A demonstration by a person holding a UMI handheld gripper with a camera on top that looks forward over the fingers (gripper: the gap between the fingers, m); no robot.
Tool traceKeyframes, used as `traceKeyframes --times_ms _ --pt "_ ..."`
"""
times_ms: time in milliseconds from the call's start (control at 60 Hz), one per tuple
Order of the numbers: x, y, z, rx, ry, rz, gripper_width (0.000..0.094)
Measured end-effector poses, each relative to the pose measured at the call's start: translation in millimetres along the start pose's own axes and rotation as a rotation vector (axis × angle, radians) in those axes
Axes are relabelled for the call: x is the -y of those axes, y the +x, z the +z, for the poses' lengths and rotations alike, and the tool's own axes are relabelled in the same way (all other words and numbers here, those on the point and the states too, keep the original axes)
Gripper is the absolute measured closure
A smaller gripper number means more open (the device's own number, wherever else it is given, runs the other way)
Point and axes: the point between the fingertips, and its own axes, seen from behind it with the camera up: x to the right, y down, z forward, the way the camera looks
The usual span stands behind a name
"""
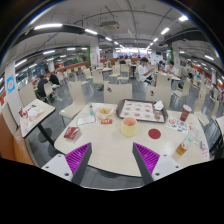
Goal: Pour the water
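Observation:
My gripper [112, 158] is open, its purple pads [77, 157] spread wide with nothing between them, held above the near part of a pale table [100, 150]. A translucent cup [129, 126] stands on the table beyond the fingers, near the middle. A small bottle with an orange cap [183, 147] stands to the right of the right finger. A red cup [185, 113] stands farther off to the right.
A dark tray with small cakes [140, 109] lies behind the translucent cup. A yellow packet [104, 113] and a red packet [72, 132] lie to the left. Small items sit near the table's right edge [176, 125]. Chairs, other tables and people fill the hall behind.

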Motion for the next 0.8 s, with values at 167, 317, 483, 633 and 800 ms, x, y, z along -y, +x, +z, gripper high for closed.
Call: traceKeyframes --times_ms 167,317,483,633,800 --pt "-10 33 1 -0.032 -0.011 0.015 0.0095" --pt "-30 89 4 -0.078 -0.003 0.045 0.0095" --pt "-72 174 4 -0.173 0.011 0.11 0.0093" --pt "-101 264 8 -0.275 0.042 0.156 0.0092" --pt "-106 353 35 -0.354 0.096 0.17 0.009"
